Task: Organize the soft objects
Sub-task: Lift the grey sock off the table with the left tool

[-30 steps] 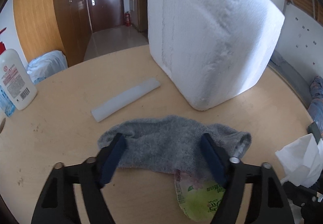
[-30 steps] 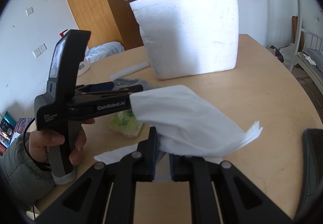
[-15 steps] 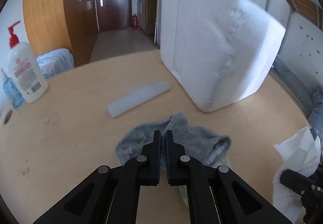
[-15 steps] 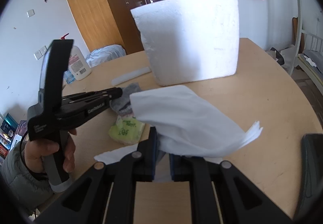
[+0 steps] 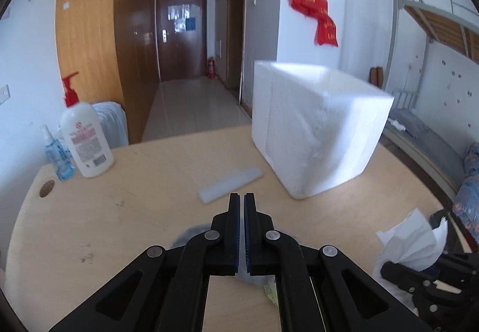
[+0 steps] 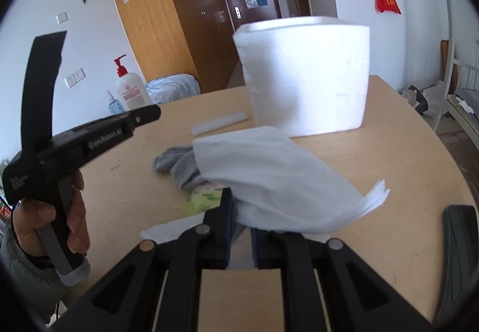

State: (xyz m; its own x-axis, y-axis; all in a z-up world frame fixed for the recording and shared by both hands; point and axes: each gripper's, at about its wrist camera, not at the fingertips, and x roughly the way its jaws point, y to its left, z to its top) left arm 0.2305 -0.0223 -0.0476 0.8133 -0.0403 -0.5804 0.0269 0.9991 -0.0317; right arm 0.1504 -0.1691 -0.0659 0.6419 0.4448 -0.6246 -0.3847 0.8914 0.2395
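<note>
1. The left gripper [image 5: 242, 200] is up above the table [image 5: 104, 227]. Its jaws are pressed together with nothing in them.
2. The sock [image 6: 176, 162] lies on the table. The left gripper probably needs to go back down, open wide and bite deep into it.
3. The right gripper [image 6: 241, 212] pinches the tissue [image 6: 275, 176], near the box [image 6: 305, 77].
4. A second ago the left jaws were spread around the sock. Then they shut low on it. Now they are higher, and the sock has stayed behind.
</note>
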